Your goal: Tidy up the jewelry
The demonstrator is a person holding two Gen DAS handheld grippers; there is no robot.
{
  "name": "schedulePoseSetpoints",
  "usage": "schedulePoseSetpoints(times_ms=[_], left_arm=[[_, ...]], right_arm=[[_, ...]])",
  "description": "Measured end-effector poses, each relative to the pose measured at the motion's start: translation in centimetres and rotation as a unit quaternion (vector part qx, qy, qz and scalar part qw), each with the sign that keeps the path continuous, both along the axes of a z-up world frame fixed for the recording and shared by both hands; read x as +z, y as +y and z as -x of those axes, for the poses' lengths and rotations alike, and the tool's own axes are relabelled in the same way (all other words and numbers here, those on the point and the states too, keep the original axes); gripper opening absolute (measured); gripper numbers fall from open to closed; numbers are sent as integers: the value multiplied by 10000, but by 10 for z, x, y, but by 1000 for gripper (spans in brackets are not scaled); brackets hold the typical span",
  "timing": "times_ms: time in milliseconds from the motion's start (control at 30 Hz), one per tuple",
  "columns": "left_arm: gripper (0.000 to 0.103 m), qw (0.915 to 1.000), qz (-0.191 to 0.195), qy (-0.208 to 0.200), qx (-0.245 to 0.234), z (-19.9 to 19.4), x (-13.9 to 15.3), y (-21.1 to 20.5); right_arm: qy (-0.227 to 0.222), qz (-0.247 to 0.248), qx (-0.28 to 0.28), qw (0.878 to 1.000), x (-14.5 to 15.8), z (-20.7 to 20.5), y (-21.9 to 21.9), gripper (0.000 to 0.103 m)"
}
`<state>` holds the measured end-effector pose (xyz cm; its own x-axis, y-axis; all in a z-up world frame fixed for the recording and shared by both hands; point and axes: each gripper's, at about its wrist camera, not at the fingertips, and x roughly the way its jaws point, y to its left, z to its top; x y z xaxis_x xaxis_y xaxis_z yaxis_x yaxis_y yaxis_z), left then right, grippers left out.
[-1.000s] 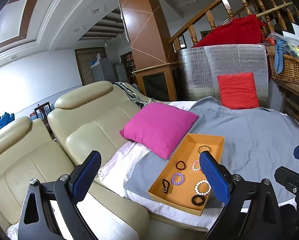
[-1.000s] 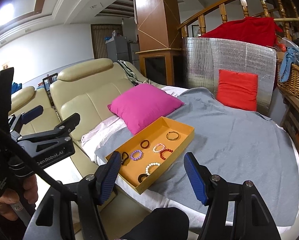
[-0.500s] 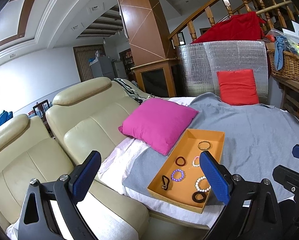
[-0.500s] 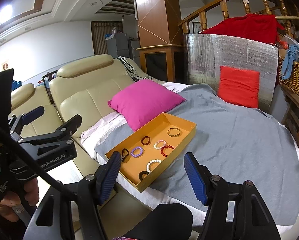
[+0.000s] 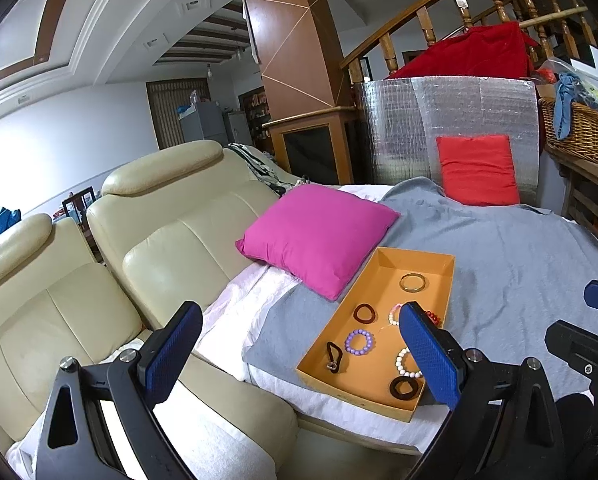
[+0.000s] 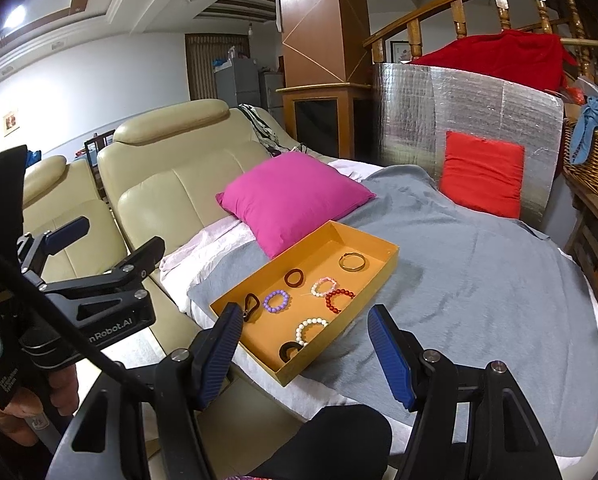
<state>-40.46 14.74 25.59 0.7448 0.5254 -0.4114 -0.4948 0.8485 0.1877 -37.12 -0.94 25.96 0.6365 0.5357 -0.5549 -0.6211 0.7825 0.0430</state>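
Observation:
An orange tray [image 5: 447,270] [image 6: 385,270] lies on the grey blanket and holds several bracelets and hair ties: a gold bangle [image 5: 412,282] [image 6: 352,261], a purple bead bracelet [image 5: 359,342] [image 6: 276,301], a red bead bracelet [image 6: 339,299], a white bead bracelet [image 5: 406,362] [image 6: 310,330], dark hair ties [image 5: 365,313] [image 6: 294,278]. My left gripper [image 5: 299,356] is open and empty, in front of the tray's near left. My right gripper [image 6: 305,356] is open and empty, just short of the tray's near edge.
A pink cushion [image 5: 317,236] [image 6: 293,200] lies right behind the tray. A red cushion [image 5: 477,170] leans on a silver foil panel [image 6: 459,120]. Cream leather seats [image 5: 159,240] stand left. A wicker basket [image 5: 579,132] sits right.
Both grippers have moved forward and tilted slightly down toward the tray, which now sits closer and larger in both views. Both stay open.

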Motion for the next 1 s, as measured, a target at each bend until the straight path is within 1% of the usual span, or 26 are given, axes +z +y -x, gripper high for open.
schedulePoseSetpoints(times_ms=[400,700,867,1000], left_arm=[[99,9999,84,63,68,-4,-8,13],[99,9993,200,246,200,-25,-17,29],[99,9982,376,335,326,-44,-26,38],[99,9975,345,446,422,-58,-32,40]], right_arm=[[-27,56,119,9999,-5,0,13,69],[76,46,177,9998,-10,-26,28,69],[100,193,164,9996,-23,-44,35,69],[242,179,169,9994,-31,-61,37,69]])
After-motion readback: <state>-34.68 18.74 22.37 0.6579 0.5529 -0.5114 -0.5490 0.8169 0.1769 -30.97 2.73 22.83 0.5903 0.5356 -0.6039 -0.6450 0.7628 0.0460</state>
